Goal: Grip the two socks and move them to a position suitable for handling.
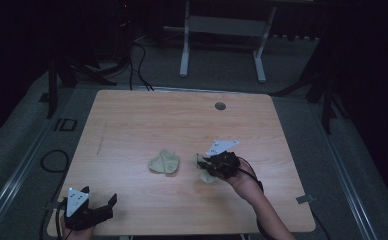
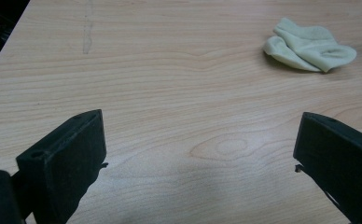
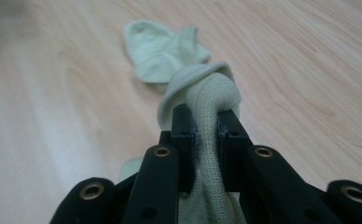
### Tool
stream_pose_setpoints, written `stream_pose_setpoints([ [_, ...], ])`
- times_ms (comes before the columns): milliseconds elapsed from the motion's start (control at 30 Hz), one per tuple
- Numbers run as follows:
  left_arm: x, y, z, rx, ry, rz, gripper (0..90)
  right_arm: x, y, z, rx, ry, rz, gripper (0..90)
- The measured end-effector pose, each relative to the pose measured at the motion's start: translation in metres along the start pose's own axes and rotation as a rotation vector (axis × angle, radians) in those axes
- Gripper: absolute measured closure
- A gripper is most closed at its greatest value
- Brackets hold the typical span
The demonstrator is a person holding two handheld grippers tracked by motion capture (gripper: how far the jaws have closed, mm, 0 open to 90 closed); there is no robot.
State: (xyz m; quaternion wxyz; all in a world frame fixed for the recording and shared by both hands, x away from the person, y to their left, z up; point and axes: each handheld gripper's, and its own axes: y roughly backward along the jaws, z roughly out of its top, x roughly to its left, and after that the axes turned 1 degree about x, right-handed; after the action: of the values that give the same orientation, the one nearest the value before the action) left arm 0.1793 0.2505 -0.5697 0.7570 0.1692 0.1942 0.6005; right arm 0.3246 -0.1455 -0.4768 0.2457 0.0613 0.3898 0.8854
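Pale green sock (image 3: 212,93) pinched in right claw (image 3: 206,122), left claw (image 2: 198,149) spread wide

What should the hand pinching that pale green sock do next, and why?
Probably carry it over to the other sock. The right gripper is already shut on the held sock, its mate lies loose close by, and the left gripper waits open, well off.

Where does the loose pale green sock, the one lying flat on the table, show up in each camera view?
High view: loose sock at table centre, left of the right tool.
Left gripper view: upper right, beyond the open jaws.
Right gripper view: upper middle, behind the gripped sock.
Shared landmark: the wood-grain table.
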Motion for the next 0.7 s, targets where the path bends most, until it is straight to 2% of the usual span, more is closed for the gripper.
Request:
stream_pose_setpoints([
  [200, -0.001, -0.001, 0.000, 0.004, -0.003, -0.005, 2.6, 0.019, 0.016, -0.009, -0.010, 0.043, 0.014, 80.4],
  [333, -0.003, -0.002, 0.000, 0.000, -0.004, -0.013, 2.5, 0.031, 0.022, -0.016, -0.013, 0.075, 0.041, 80.4],
  [500, -0.005, -0.001, 0.001, -0.002, -0.015, -0.013, 2.5, 0.046, 0.018, -0.028, 0.017, 0.106, 0.067, 80.3],
  [567, -0.006, -0.002, 0.001, 0.001, -0.014, -0.025, 2.5, 0.051, 0.013, -0.034, 0.023, 0.113, 0.087, 80.3],
  [700, -0.006, -0.001, 0.000, 0.007, -0.012, -0.030, 2.5, 0.060, 0.003, -0.046, 0.049, 0.137, 0.097, 80.2],
])
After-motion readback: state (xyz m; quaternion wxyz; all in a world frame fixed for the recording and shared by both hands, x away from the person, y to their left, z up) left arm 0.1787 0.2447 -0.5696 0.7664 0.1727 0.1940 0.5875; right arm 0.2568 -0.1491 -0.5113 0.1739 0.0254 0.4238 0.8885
